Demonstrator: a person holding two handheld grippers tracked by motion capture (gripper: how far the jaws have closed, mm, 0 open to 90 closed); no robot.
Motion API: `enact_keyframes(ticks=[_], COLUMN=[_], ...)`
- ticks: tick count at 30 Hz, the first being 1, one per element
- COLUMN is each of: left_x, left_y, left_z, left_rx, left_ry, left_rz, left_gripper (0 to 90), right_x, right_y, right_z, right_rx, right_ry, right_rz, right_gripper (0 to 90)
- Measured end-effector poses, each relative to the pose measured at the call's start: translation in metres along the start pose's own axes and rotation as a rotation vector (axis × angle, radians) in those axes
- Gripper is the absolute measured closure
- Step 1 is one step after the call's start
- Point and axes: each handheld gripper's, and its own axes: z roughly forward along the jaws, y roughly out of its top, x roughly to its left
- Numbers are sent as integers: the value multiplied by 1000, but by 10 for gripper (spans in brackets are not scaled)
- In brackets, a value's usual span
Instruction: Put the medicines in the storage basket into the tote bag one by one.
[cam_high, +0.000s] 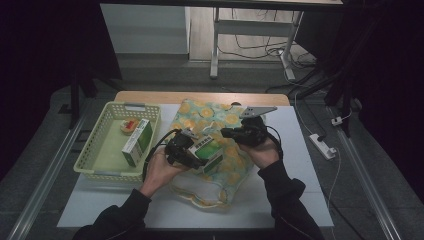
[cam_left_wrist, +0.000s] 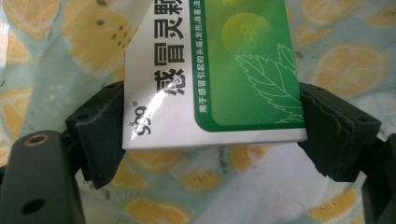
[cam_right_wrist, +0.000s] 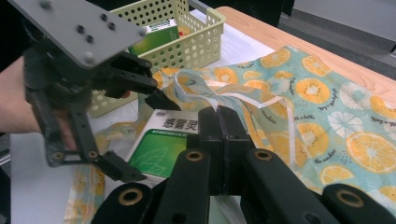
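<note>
The left gripper (cam_high: 192, 150) is clamped across a green-and-white cardboard medicine box (cam_left_wrist: 219, 70), a black pad pressed on each long side; the box hangs just above the lemon-printed fabric bag (cam_high: 225, 120), near its mouth. The right gripper (cam_right_wrist: 219, 135) is clenched tight on the bag's pale drawstring edge (cam_right_wrist: 224, 100), lifting it just beside the box. Well left of the bag sits a pale yellow perforated plastic basket (cam_high: 100, 145) holding a second, similar box (cam_high: 137, 142). The work looks like moving the box between bag and basket, though which way I cannot tell; to do it well, keep the box level and squarely gripped; hold the bag's edge raised and taut so the carton's corners clear the cloth and cord.
</note>
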Motion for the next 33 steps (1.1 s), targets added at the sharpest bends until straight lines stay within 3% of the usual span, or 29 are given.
enact_keyframes(ticks=[9, 33], left_x=[3, 15], left_y=[3, 18], left_z=[15, 35], left_rx=[11, -71], left_ry=[40, 84], left_rz=[-2, -44], left_gripper=[165, 145], right_x=[-1, 0], right_y=[-1, -1], right_z=[0, 2], right_rx=[3, 9], right_ry=[-1, 1], right_rz=[4, 1], right_gripper=[900, 900])
